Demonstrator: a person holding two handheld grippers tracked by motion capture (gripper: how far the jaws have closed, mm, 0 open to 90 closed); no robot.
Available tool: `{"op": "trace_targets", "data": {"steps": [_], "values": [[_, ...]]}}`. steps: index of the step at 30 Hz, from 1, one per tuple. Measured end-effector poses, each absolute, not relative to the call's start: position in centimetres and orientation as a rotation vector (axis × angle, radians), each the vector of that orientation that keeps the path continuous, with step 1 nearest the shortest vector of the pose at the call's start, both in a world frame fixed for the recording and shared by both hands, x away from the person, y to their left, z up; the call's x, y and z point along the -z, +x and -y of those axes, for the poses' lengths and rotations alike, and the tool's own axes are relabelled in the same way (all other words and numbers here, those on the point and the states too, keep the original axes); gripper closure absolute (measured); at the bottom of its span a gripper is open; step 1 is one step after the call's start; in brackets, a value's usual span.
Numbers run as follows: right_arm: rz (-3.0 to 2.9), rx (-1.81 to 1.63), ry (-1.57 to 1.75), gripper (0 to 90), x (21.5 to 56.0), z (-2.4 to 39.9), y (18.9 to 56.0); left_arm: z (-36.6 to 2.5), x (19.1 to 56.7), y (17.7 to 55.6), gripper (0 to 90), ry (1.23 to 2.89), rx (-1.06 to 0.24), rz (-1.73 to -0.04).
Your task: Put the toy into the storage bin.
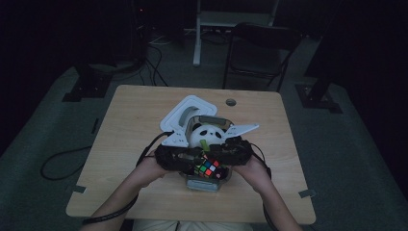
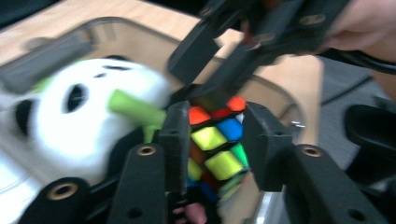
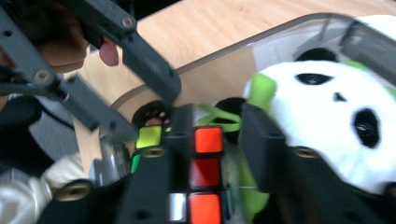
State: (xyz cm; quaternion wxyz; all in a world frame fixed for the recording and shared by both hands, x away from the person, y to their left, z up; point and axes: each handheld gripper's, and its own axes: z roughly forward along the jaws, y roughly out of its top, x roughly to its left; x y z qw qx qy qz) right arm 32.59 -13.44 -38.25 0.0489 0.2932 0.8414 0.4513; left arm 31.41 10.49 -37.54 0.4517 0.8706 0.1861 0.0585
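Both tools grip the puzzle cube [image 2: 215, 142] from opposite sides: left tool [image 2: 212, 135] and right tool [image 3: 211, 140] clamp it between their jaws. A panda toy [image 1: 208, 133] sits just beyond them in the clear bin [image 3: 224, 51] on the worktop [image 1: 134, 125].

The high view is very dim, its edges nearly black; both gripper views are brighter but motion-blurred.

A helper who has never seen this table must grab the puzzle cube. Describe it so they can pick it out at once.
On the wooden table stands a clear plastic bin near the person's edge. At its near end, between the left gripper and the right gripper, sits the puzzle cube. Beside the soft white panda toy, it alone is hard, square and tiled in bright colours.
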Motion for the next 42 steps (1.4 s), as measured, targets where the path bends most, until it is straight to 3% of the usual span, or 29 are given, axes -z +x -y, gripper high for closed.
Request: {"op": "trace_targets", "data": {"steps": [6, 16, 23, 42], "values": [[-2.497, -1.403, 0.952, 40.1, 38.6, 14.6, 32.7, -11.5, 37.6, 31.8, 42.6, 2.156, -0.153, -0.522], [-2.395, -1.369, 1.06, 25.1, 39.5, 16.8, 33.1, -12.7, 38.1, 32.1, 20.0, 2.157, -0.18, -0.587], [-2.323, -1.385, 1.137, 13.8, 40.6, 19.4, 33.5, -13.9, 38.2, 32.7, 14.1, 2.141, -0.203, -0.649], [-2.136, -1.349, 1.284, 13.7, 45.9, 24.0, 33.3, -16.7, 40.2, 34.6, 9.9, 2.126, -0.189, -0.765]]}}
